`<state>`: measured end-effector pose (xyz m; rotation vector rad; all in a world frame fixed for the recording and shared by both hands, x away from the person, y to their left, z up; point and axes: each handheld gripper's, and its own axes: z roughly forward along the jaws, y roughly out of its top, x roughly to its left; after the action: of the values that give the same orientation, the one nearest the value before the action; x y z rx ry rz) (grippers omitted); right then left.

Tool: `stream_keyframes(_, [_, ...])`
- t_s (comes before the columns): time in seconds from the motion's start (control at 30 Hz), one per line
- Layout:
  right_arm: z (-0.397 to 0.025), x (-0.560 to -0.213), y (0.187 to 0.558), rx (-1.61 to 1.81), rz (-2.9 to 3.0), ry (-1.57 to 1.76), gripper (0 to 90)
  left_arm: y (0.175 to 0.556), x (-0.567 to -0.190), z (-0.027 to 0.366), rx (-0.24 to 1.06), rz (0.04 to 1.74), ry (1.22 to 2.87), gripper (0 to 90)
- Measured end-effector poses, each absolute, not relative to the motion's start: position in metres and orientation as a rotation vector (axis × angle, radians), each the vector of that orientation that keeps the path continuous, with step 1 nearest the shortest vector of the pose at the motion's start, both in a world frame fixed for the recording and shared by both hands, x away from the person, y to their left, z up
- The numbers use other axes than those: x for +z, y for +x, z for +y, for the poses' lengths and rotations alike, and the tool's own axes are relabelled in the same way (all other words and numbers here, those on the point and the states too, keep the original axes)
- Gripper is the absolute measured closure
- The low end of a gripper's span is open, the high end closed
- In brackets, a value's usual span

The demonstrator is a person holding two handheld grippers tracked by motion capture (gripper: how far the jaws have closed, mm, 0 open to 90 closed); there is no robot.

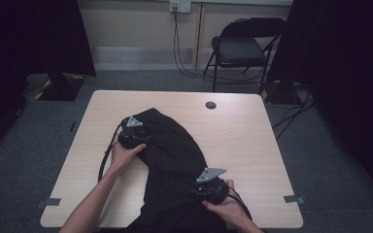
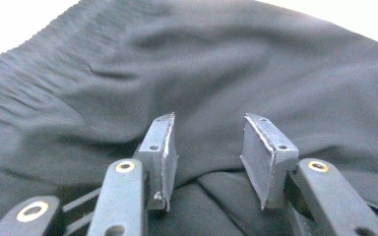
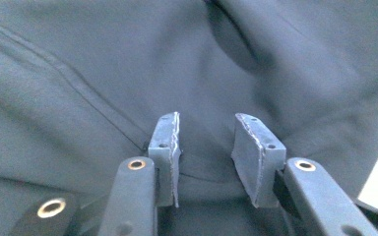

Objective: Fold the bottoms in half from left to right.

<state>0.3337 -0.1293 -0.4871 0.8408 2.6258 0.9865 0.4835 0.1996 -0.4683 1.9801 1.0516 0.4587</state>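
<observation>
A black garment (image 1: 172, 150) lies crumpled down the middle of the pale wooden table (image 1: 252, 145), its lower end hanging over the near edge. My left gripper (image 1: 142, 138) rests at the garment's upper left edge, held by a hand. In the left gripper view the left gripper (image 2: 208, 120) is open, with dark cloth (image 2: 202, 59) and its ribbed waistband (image 2: 24, 64) lying just beyond the tips. My right gripper (image 1: 199, 187) sits on the garment's lower right edge. In the right gripper view the right gripper (image 3: 207, 118) is open over seamed cloth (image 3: 128, 64).
A round cable hole (image 1: 211, 105) is in the table's far side. Beyond the table stands a black folding chair (image 1: 243, 46), with cables (image 1: 184, 68) trailing on the grey carpet. Dark curtains (image 1: 349, 73) hang at both sides. Tape marks (image 1: 294, 199) sit at the near corners.
</observation>
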Motion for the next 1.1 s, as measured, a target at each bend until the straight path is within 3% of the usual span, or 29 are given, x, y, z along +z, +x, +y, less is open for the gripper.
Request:
stream_keyframes(0.13, [-0.149, -0.484, 0.330, 0.946, 2.588, 0.898, 71.3, 0.456, -0.448, 0.206, 0.455, 0.987, 2.014, 55.5])
stream_keyframes(0.37, [-0.158, -0.475, 0.333, 0.980, 2.417, 1.001, 53.2, 0.401, -0.456, 0.206, 0.319, 0.862, 2.078, 57.2])
stream_keyframes(0.5, [-0.158, -0.484, 0.346, 0.926, 2.423, 1.089, 52.5, 0.395, -0.469, 0.191, 0.278, 0.817, 2.135, 55.5])
stream_keyframes(0.63, [-0.157, -0.486, 0.350, 0.951, 2.452, 1.073, 84.8, 0.397, -0.474, 0.180, 0.257, 0.820, 2.136, 48.5])
stream_keyframes(0.67, [-0.157, -0.484, 0.350, 0.957, 2.439, 1.054, 88.7, 0.397, -0.475, 0.178, 0.267, 0.817, 2.144, 48.1])
stream_keyframes(1.0, [-0.191, -0.467, 0.361, 0.948, 2.290, 1.136, 89.3, 0.400, -0.485, 0.169, 0.329, 0.849, 2.200, 45.5])
stream_keyframes(1.1, [-0.193, -0.482, 0.366, 0.845, 2.332, 1.174, 79.4, 0.398, -0.482, 0.166, 0.322, 0.828, 2.177, 44.8])
